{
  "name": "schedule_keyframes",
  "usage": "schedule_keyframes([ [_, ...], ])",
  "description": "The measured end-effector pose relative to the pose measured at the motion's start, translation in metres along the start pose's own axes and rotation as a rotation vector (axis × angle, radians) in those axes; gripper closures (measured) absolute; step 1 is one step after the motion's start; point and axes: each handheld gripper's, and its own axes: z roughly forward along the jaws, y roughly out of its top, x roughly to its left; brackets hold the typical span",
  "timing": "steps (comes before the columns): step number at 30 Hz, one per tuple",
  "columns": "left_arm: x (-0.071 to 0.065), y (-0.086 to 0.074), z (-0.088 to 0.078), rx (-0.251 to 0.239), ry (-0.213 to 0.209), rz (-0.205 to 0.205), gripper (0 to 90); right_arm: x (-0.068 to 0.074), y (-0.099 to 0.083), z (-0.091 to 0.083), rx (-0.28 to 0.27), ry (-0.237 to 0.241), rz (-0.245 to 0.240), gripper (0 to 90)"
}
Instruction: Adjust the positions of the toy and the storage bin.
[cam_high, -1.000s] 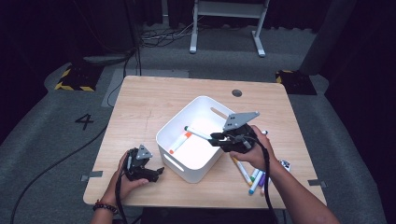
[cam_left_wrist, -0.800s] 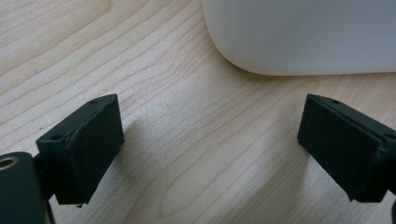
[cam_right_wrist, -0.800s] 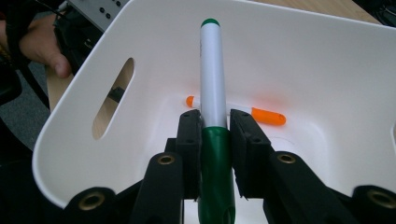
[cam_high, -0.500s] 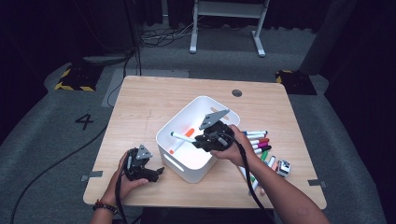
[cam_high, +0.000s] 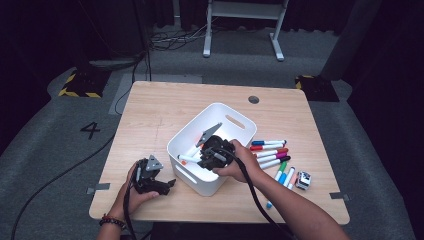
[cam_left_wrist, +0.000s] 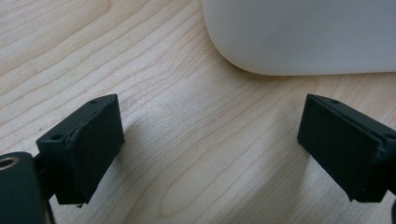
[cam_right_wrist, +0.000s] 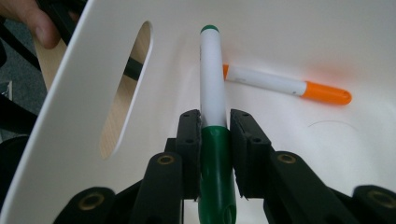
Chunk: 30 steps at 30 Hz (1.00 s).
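Observation:
My right gripper (cam_right_wrist: 215, 119) is shut on a green marker (cam_right_wrist: 213, 88) and holds it low inside the white bin (cam_right_wrist: 70, 135), with the marker's tip near the bin floor. An orange-capped marker (cam_right_wrist: 285, 86) lies on that floor just beyond. From the high view, the right gripper (cam_high: 201, 159) sits inside the bin (cam_high: 239, 116) at the table's middle. My left gripper (cam_high: 166, 184) rests on the wood to the left of the bin. Its jaws are open (cam_left_wrist: 210, 140) with bare table between them, and a corner of the bin (cam_left_wrist: 299, 37) lies just ahead.
Several loose markers (cam_high: 269, 150) lie on the table right of the bin, beside a small black and white object (cam_high: 302, 180). A round cable hole (cam_high: 253, 99) sits near the table's far edge. The bin wall has a handle slot (cam_right_wrist: 126, 88).
My right gripper has carried the green marker leftward and down from the bin's right rim into the bin. The left gripper has stayed put.

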Motion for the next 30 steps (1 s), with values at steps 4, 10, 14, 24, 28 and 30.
schedule_keyframes([
  [4, 0.0, 0.0, 0.0, -0.002, 0.0, -0.003, 7.1, -0.002, 0.001, 0.004, 0.049, 0.006, 0.024, 74.3],
  [10, 0.0, 0.0, 0.0, 0.0, 0.0, 0.0, 7.1, -0.006, 0.0, 0.004, 0.081, 0.016, 0.039, 74.1],
  [14, 0.0, 0.0, 0.0, 0.001, 0.0, 0.0, 7.1, -0.009, -0.001, 0.003, 0.075, 0.023, 0.06, 70.8],
  [24, 0.0, 0.0, 0.0, -0.002, 0.0, -0.003, 7.1, -0.007, -0.008, -0.019, -0.069, -0.017, 0.071, 65.9],
  [28, 0.0, 0.0, 0.0, -0.002, 0.0, -0.003, 7.1, -0.007, -0.016, -0.039, -0.157, -0.03, 0.06, 64.9],
  [30, 0.0, 0.0, 0.0, -0.002, 0.0, -0.003, 7.1, -0.007, -0.021, -0.048, -0.19, -0.042, 0.046, 64.5],
])
